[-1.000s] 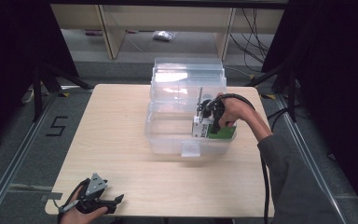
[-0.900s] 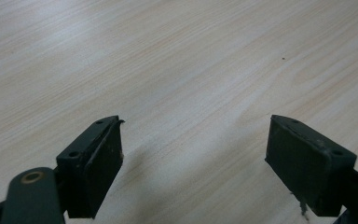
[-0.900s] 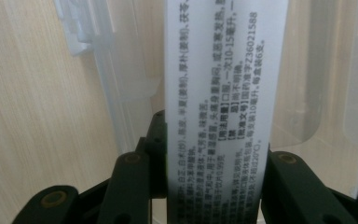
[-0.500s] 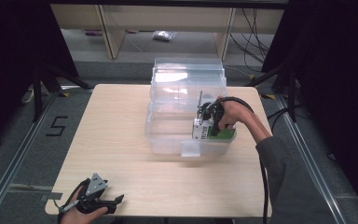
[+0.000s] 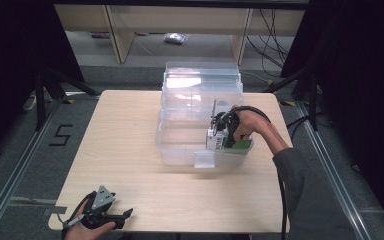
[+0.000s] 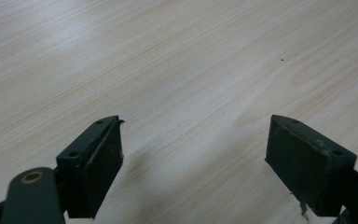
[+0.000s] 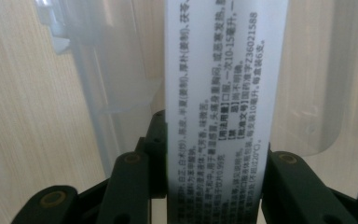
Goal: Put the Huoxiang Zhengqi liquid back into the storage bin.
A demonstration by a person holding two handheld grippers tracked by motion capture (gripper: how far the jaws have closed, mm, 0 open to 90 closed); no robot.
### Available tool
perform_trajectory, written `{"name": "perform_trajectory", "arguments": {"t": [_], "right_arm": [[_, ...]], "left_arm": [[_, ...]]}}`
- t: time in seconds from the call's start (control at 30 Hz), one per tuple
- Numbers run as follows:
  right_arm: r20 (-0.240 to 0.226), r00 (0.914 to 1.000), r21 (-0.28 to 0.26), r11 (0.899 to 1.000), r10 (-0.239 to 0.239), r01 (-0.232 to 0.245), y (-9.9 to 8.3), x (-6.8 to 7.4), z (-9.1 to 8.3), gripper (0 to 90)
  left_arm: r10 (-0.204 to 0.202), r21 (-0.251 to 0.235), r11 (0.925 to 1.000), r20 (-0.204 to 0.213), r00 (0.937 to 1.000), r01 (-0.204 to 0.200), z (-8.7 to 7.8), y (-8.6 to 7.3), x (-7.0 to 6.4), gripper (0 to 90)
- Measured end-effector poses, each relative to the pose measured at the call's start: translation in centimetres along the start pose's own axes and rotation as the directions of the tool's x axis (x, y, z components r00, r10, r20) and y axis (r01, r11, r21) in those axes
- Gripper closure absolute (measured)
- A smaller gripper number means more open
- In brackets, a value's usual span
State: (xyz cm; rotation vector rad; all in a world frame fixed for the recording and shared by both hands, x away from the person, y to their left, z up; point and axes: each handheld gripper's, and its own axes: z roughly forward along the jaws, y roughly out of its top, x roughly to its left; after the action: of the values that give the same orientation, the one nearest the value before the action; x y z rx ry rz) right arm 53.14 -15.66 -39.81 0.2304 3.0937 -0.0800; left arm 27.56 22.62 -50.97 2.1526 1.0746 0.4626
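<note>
Inside the front compartment of the clear plastic bin [image 5: 180, 142], toward its right end, a white-and-green medicine box [image 5: 219, 140] held upright, narrow printed face [image 7: 223, 93] turned to the right gripper view's camera. Clamped on both flanks by the right tool [image 5: 225, 131], jaws closed narrow against the carton, black pads pressed flat to its sides. Hard to say from above whether the box bottom already touches the bin floor or hangs just clear of it; probably close to down. Reads as the placing step: carton lowered into the bin, release not yet made.

Next move, by the look of it: ease down until the base seats, then spread the jaws just enough to free the carton without tipping it, and lift straight up past the bin's right wall, which sits very near the hand [image 5: 247, 127]. Care needed there, since a sideways pull could drag the box over or nudge the bin.

Behind, a second clear container [image 5: 202, 82] touching the first, at the far edge of the tabletop [image 5: 115, 130].

Well apart, at the near left corner, left tool [image 5: 111, 216] resting low over bare wood, jaws spread wide, nothing between them, grey plate [image 5: 103, 198] on top. Idle, and not wanted for this release.
</note>
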Motion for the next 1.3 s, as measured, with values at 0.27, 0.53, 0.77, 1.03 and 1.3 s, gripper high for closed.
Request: {"name": "perform_trajectory", "arguments": {"t": [0.27, 0.53, 0.77, 1.03, 1.3], "right_arm": [[0.001, 1.0, -0.008, 1.0, -0.004, 0.004, -0.1, 0.1, 0.5, 64.5], [-0.033, 0.9994, -0.001, 1.0, -0.007, 0.007, 0.2, 0.3, 1.1, 64.3], [-0.034, 0.9994, 0.005, 1.0, 0.002, -0.002, 0.2, 0.2, 1.2, 63.4], [-0.039, 0.9991, -0.01, 1.0, -0.018, 0.018, 0.0, 0.2, 0.8, 62.0], [-0.027, 0.9994, -0.099, 0.995, -0.02, 0.017, -0.9, 0.3, -1.3, 53.9]], "left_arm": [[0.01, 0.008, 0.9999, 0.008, 0.9999, -0.01, -0.1, 0.0, 0.0, 18.0], [-0.003, -0.006, 1.0, 0.0, 1.0, 0.003, 0.0, 0.0, 0.0, 18.0], [0.019, 0.003, 0.9998, 0.004, 0.9998, -0.019, -0.1, 0.0, 0.1, 18.0], [0.02, 0.003, 0.9998, 0.006, 0.9998, -0.02, 0.0, 0.0, 0.0, 18.0], [0.023, 0.007, 0.9997, 0.007, 0.9997, -0.023, -0.1, 0.0, 0.0, 18.0]]}}
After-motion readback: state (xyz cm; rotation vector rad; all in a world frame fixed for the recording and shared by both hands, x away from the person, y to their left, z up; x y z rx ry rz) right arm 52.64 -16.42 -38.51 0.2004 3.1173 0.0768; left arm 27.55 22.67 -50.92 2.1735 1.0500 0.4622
